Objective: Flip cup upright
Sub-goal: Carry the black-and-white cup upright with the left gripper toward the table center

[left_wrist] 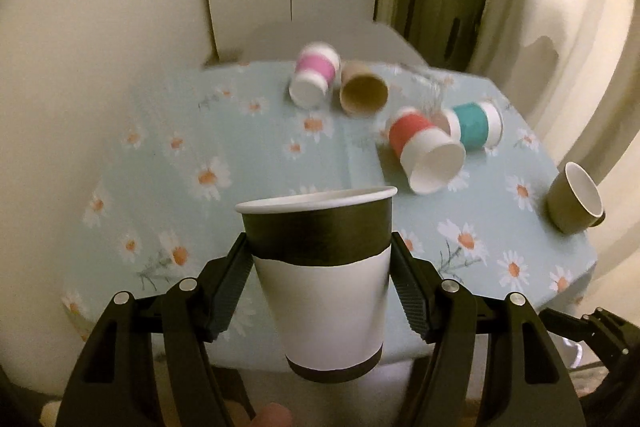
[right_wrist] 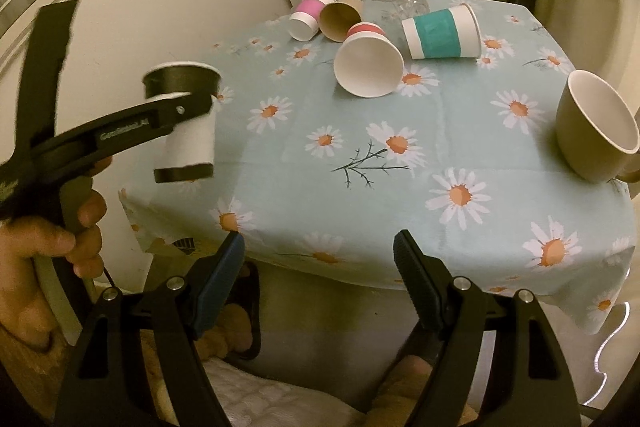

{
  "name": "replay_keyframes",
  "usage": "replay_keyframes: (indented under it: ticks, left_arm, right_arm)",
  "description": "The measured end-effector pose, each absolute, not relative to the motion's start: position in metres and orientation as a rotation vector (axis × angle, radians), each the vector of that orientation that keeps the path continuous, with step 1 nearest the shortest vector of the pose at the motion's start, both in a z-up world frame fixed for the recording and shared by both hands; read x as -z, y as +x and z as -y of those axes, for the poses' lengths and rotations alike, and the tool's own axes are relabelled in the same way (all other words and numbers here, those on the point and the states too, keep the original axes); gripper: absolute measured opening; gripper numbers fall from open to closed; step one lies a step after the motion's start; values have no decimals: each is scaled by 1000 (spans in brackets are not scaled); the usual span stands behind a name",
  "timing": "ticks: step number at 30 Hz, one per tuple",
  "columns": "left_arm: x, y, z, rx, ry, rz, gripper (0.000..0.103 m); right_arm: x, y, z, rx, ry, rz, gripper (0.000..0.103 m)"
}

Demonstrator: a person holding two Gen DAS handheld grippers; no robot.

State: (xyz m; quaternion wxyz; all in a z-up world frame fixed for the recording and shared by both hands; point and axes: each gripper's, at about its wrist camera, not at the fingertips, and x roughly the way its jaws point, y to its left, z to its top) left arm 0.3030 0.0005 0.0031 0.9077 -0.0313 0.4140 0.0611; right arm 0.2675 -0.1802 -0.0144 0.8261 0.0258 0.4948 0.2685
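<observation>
My left gripper [left_wrist: 320, 275] clamps a black-and-white paper cup [left_wrist: 324, 279], mouth up, in the air just off the near left edge of the daisy-print tablecloth [right_wrist: 360, 163]. My right gripper [right_wrist: 320, 267] hangs open and empty over the near table edge. Red-banded [right_wrist: 370, 61], teal-banded [right_wrist: 440, 33] and pink-banded [right_wrist: 308, 15] paper cups lie tipped; the clear glass [right_wrist: 396, 5] behind them seems toppled too.

Near half of the daisy tablecloth [right_wrist: 360, 187] bare, tipped paper cups [right_wrist: 370, 67] crowding far side, mug [right_wrist: 592, 131] at right edge
</observation>
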Motion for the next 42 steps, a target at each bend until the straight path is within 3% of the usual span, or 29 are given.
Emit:
replay_keyframes:
  ticks: [11, 25, 42]
  left_arm:
    - [-6, 281, 20, -121, -34, -584, 66]
    - [39, 262, 29, -166, 22, -253, 66]
    - [90, 261, 41, -291, 127, -88, 66]
  right_arm:
    - [22, 273, 188, -525, 47, -1077, 76]
    - [34, 280, 187, -487, 11, -1112, 76]
    - [48, 287, 188, -462, -6, -1155, 76]
